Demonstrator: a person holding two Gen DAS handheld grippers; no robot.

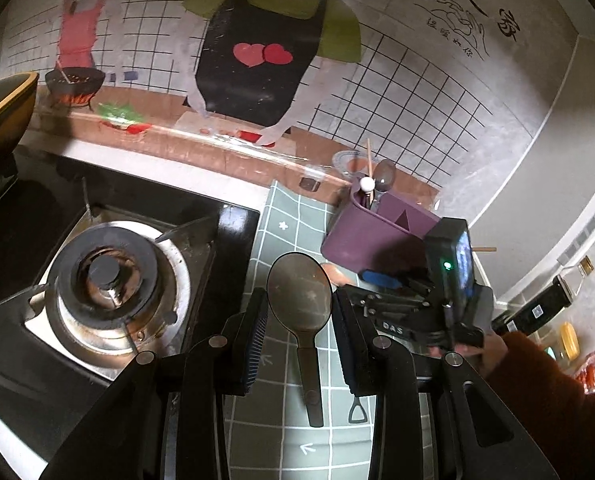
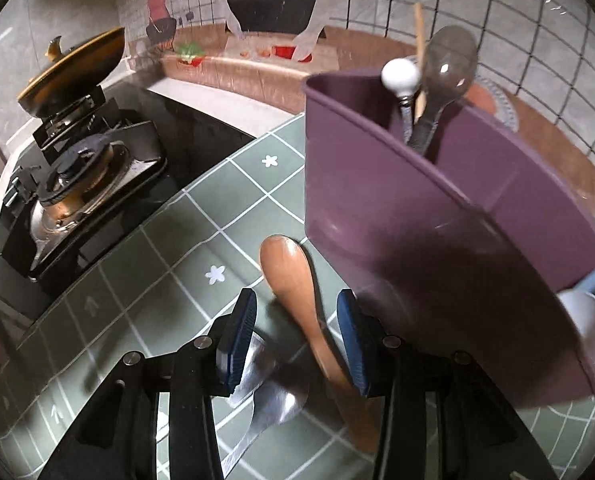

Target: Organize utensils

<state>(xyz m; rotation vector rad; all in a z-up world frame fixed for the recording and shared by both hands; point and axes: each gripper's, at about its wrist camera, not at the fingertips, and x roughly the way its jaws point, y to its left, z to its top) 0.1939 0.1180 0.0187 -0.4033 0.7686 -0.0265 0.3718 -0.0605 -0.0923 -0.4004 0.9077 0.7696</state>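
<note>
The left gripper (image 1: 299, 340) hung over the green checked mat (image 1: 281, 224) with its jaws spread, and a grey plastic spoon (image 1: 300, 312) lay on the mat between them; neither pad pressed on it. Its bowl pointed toward the wall and its handle ran back under the gripper. The right gripper (image 2: 295, 336) also stood spread, with a wooden spoon (image 2: 297, 292) lying between its pads, apparently untouched by them, though blur made this uncertain. A metal spoon (image 2: 269, 396) lay just beside it, partly under the left pad.

Just beyond the wooden spoon's bowl stood a purple utensil holder (image 2: 417, 216) on the mat, already holding a clear grey spoon (image 2: 447, 68), a white-knobbed utensil (image 2: 401, 78) and a wooden stick (image 2: 418, 32). From the left camera, a sleeve (image 1: 553, 392) and hand carried the right gripper in front of the holder. A gas burner (image 1: 107, 276) sat to the left of the mat, and a cartoon mural (image 1: 257, 60) covered the wall behind.
</note>
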